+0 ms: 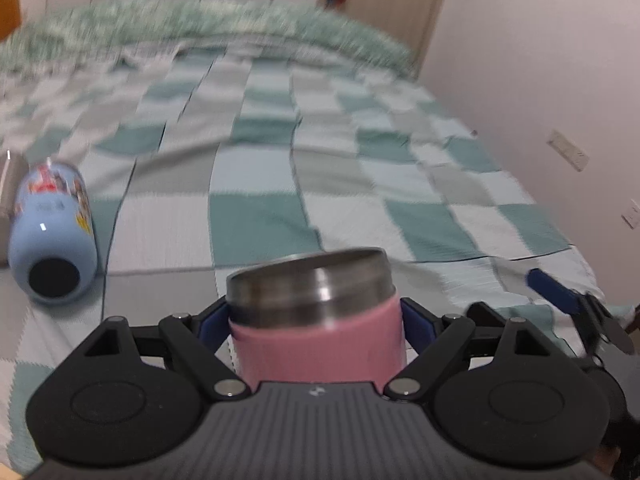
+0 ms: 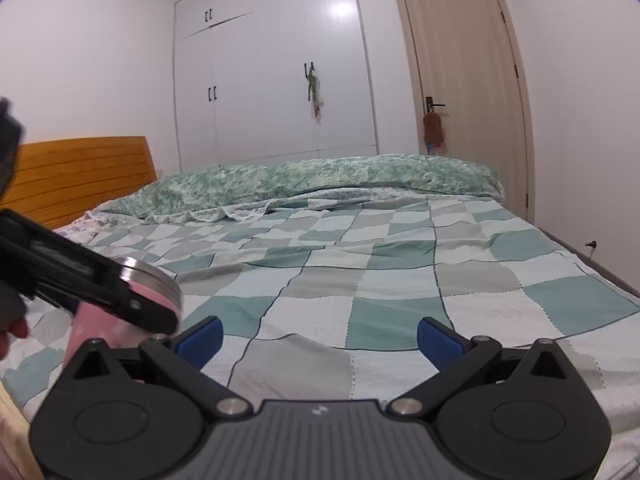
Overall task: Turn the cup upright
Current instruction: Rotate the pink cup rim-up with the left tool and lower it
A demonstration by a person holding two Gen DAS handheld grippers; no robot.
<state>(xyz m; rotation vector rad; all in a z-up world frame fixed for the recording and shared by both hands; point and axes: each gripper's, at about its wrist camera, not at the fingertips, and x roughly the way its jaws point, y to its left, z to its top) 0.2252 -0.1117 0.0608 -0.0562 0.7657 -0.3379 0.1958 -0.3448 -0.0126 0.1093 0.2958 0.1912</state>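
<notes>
Cup [image 1: 316,316] stands upright, steel rim up, in left tongs [image 1: 315,322].

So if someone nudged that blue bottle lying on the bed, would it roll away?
Probably a little: the blue bottle is round and lies on its side. The soft checked quilt would likely stop it soon. Its glossy surface looks slippery.

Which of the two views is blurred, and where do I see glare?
Left wrist view: bed and pillow are smeared by motion blur, while the pink cup in the left gripper stays fairly sharp, a bright streak on its steel band. Right wrist view: sharp; lamp glare on the wardrobe.
</notes>
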